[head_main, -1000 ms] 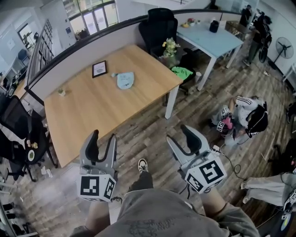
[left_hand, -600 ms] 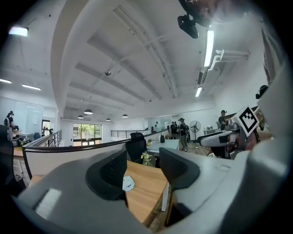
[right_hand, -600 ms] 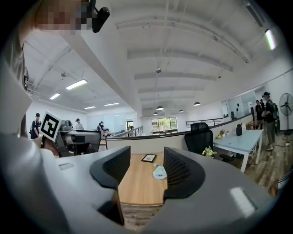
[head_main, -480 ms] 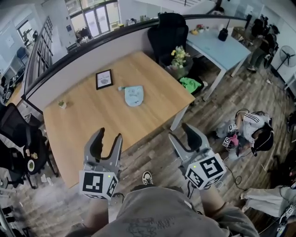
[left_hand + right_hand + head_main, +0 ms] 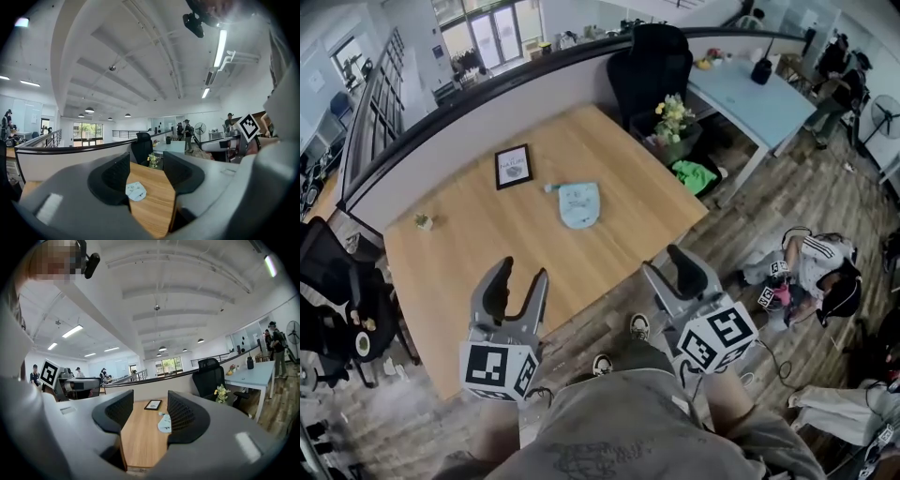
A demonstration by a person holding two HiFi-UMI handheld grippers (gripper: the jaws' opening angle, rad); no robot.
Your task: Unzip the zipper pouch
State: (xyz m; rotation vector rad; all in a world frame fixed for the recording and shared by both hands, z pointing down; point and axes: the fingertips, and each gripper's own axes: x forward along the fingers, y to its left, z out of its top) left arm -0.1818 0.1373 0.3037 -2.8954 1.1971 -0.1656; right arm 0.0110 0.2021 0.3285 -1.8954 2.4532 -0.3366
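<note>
A light blue zipper pouch lies flat near the middle of the wooden table. It shows small between the jaws in the left gripper view and beside the right jaw in the right gripper view. My left gripper hovers over the table's near edge, open and empty. Right of it, my right gripper is held off the near right edge, also open and empty. Both are well short of the pouch.
A framed picture stands behind the pouch, and a tiny plant sits at the table's left. A black chair and a flower pot are past the far right corner. A person crouches on the floor at right.
The view has closed in on the table, so the pouch and picture sit lower and nearer. Both grippers now reach the table's near edge and stay open.
</note>
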